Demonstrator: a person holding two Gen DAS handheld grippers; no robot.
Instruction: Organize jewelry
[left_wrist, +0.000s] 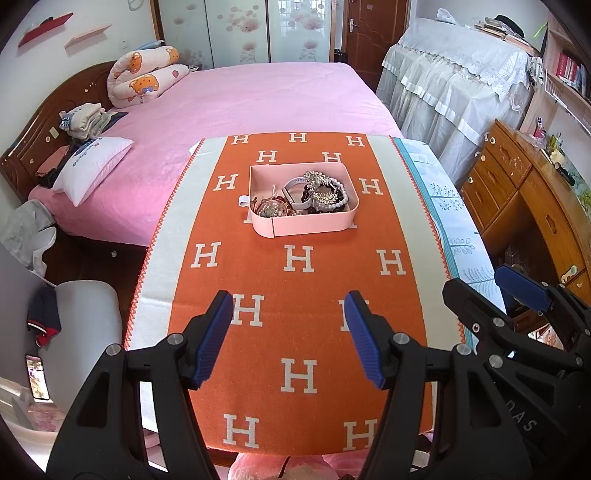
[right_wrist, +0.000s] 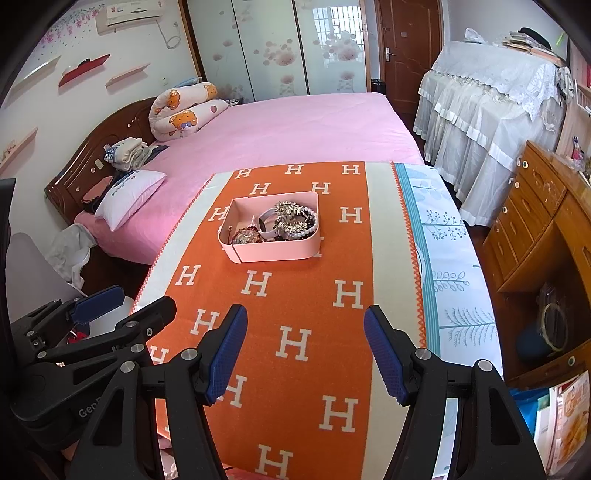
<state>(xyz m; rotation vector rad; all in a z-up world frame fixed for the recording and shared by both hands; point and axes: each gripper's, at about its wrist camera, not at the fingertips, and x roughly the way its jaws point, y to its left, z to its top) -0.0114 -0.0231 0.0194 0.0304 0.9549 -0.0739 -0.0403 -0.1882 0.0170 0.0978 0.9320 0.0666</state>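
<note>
We see the main risk in the pile itself: in the pink tray (left_wrist: 306, 221), at twelve o'clock from both grippers, the jewelry lies tangled. The pearl strand (left_wrist: 341, 194) loops around the gold crystal piece (left_wrist: 321, 188), with the white watch band (left_wrist: 295, 184) and dark beads (left_wrist: 308, 192) wedged against them. We judge that lifting any one piece could drag its neighbours up and spill them over the rim onto the orange blanket (left_wrist: 295, 295), where small pieces would be hard to pinch off the nap. The tray looks light, so a sideways tug could also slide it.

Around us, the pink bed (left_wrist: 258, 99) lies beyond the table at twelve o'clock, a draped white cover (left_wrist: 443, 81) at two, and a wooden dresser (left_wrist: 517, 192) at three. Nothing stands between the grippers and the tray; the blanket ahead is bare.

The left gripper (left_wrist: 289, 332) and the right gripper (right_wrist: 306, 347) both hover at six o'clock, well short of the tray, fingers apart and holding nothing.
</note>
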